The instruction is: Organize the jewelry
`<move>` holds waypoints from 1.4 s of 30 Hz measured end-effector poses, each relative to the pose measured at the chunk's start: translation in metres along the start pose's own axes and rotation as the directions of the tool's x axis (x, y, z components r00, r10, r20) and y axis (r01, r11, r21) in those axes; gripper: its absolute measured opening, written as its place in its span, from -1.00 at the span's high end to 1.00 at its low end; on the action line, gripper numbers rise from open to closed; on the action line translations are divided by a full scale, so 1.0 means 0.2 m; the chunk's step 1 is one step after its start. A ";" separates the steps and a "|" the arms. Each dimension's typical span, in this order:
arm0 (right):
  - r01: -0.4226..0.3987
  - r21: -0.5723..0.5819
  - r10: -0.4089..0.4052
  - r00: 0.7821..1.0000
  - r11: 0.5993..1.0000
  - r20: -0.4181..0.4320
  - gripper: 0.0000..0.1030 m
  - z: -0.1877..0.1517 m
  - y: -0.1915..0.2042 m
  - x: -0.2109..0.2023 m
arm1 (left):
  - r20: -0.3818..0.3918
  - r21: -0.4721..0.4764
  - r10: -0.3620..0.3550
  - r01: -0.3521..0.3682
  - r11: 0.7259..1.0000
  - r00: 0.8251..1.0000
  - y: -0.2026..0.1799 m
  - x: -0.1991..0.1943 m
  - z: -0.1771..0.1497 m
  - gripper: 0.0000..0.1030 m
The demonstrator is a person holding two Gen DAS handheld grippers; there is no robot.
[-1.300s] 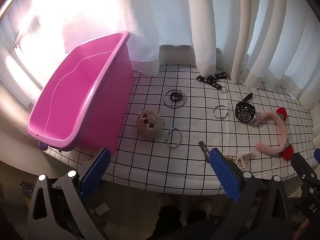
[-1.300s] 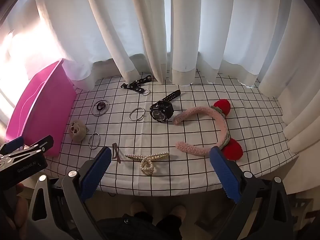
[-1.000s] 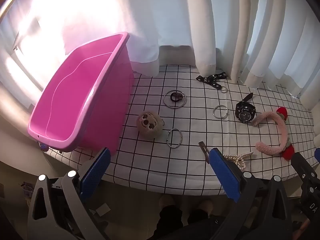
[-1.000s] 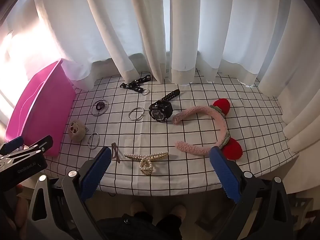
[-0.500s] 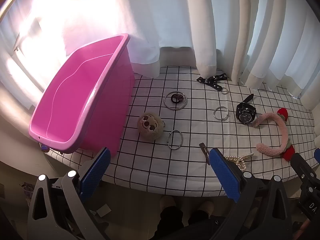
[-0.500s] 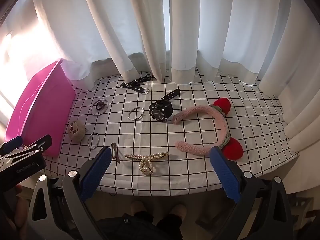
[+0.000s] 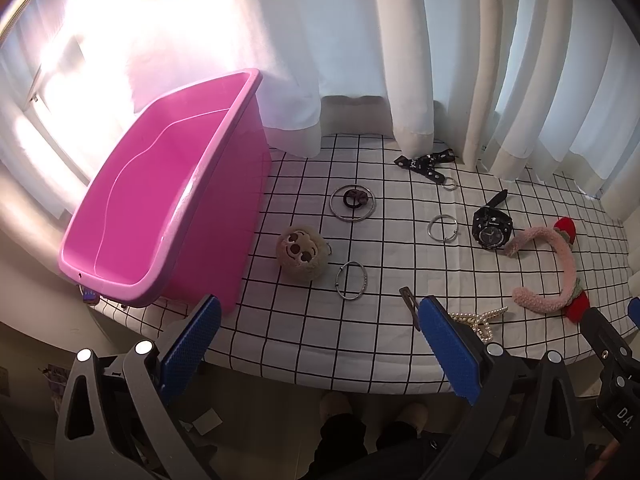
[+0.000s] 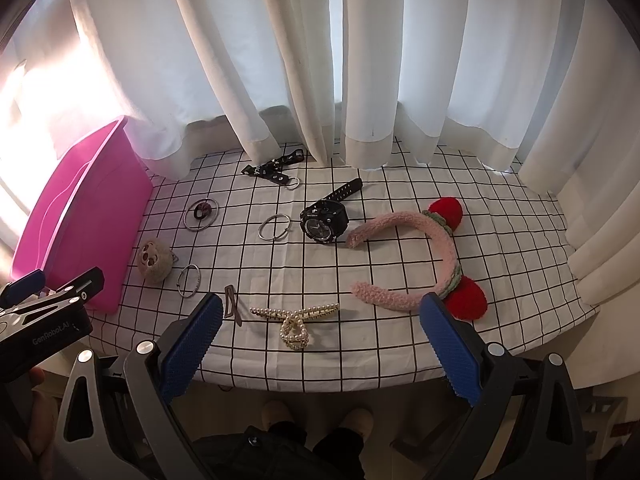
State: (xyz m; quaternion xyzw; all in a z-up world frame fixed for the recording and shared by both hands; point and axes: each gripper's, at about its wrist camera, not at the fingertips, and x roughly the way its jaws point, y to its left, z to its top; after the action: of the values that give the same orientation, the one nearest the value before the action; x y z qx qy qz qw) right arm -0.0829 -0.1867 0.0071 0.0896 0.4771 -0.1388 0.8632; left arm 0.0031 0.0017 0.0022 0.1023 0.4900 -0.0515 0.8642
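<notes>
The right tool (image 8: 318, 340) and left tool (image 7: 318, 342) both hang with blue pads wide apart, gripping nothing, at the near edge of the black-gridded white tabletop (image 8: 500, 240). Just ahead of the right tool lies the cream pearl-studded hair claw clip (image 8: 295, 318), long axis running nine to three o'clock. It looks light, rigid and slippery on the beads, so I'd pinch its looped middle; the empty pink plastic tub (image 7: 160, 196) waits at ten o'clock.
</notes>
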 end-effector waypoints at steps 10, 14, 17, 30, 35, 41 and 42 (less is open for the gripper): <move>-0.004 0.003 0.004 1.000 1.000 -0.001 -0.83 0.00 0.00 0.00 | 0.001 -0.001 0.002 -0.002 1.000 1.000 0.00 0.00 0.00 -0.88; -0.005 0.003 0.005 1.000 1.000 0.000 -0.83 0.00 0.00 0.00 | 0.001 -0.001 0.002 -0.002 1.000 1.000 0.00 0.00 0.00 -0.88; -0.005 0.005 0.005 1.000 1.000 0.005 -0.83 0.00 0.00 0.00 | 0.002 0.000 0.002 -0.002 1.000 1.000 0.00 0.00 -0.01 -0.88; -0.019 0.009 0.018 1.000 1.000 0.013 -0.83 0.00 -0.02 -0.01 | 0.002 0.002 0.001 -0.001 1.000 1.000 0.00 0.00 0.00 -0.88; -0.027 0.010 0.027 1.000 1.000 0.011 -0.83 -0.01 -0.04 0.00 | 0.000 0.006 -0.005 0.005 1.000 1.000 0.00 -0.01 0.00 -0.88; -0.107 0.043 0.106 0.994 0.993 0.022 -0.83 -0.06 -0.12 0.02 | -0.035 0.004 -0.039 0.039 0.999 0.999 -0.04 0.04 -0.05 -0.88; -0.113 0.054 0.112 0.993 0.992 0.024 -0.83 -0.07 -0.15 0.03 | -0.040 0.004 -0.045 0.045 0.999 0.998 -0.05 0.05 -0.06 -0.88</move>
State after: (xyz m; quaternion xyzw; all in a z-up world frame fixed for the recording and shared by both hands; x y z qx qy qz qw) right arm -0.1008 -0.2113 -0.0054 0.1385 0.4583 -0.1039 0.8717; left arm -0.0028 -0.0046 -0.0140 0.0945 0.5094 -0.0701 0.8524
